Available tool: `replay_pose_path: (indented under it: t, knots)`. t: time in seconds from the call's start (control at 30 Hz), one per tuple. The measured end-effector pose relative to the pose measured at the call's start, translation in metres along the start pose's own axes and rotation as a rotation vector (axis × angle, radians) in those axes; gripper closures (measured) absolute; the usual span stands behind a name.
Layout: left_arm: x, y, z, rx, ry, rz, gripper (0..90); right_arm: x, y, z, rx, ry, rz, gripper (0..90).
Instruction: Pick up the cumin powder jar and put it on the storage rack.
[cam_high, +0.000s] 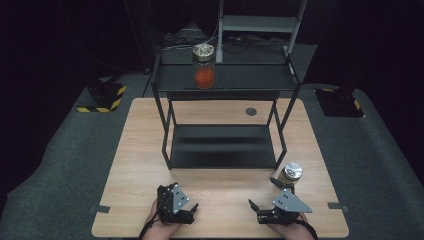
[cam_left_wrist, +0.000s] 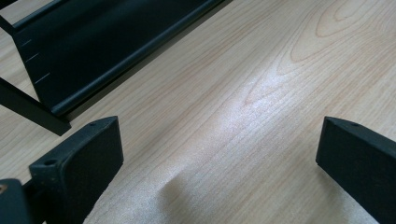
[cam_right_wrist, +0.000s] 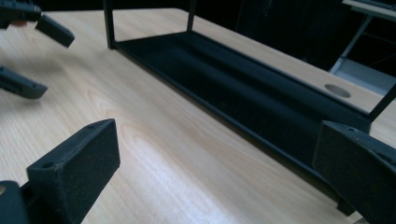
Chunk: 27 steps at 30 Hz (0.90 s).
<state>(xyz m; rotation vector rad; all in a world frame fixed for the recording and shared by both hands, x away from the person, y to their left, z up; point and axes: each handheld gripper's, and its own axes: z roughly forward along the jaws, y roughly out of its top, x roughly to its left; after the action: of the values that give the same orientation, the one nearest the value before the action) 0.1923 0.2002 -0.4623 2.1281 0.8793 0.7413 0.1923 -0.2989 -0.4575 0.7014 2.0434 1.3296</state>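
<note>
High view: small glass jar w/ silver lid (cam_high: 292, 173) is seen on the pale wooden table (cam_high: 135, 150), just ahead of the right gripper (cam_high: 265, 196), not yet grasped; a tall glass jar of orange contents (cam_high: 204, 66) is already set atop the black metal two-tier shelf (cam_high: 222, 80). Both grippers, left gripper (cam_high: 186, 200) incl., are held low at the near edge, jaws spread wide, nothing pinched; pickup & shelving are judged left to do.
</note>
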Motion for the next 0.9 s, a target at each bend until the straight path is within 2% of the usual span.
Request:
replay_pose_path:
  t: [0.57, 0.9]
  knots:
    - [0.0, -0.001, 0.0, -0.005, 0.002, -0.007, 1.0, -0.015, 0.003, -0.008, -0.051, -0.042, 0.043, 0.0]
    - [-0.002, 0.0, 0.0, -0.002, 0.002, 0.01, 1.0, -0.022, 0.0, -0.015, -0.067, -0.105, 0.068, 0.0]
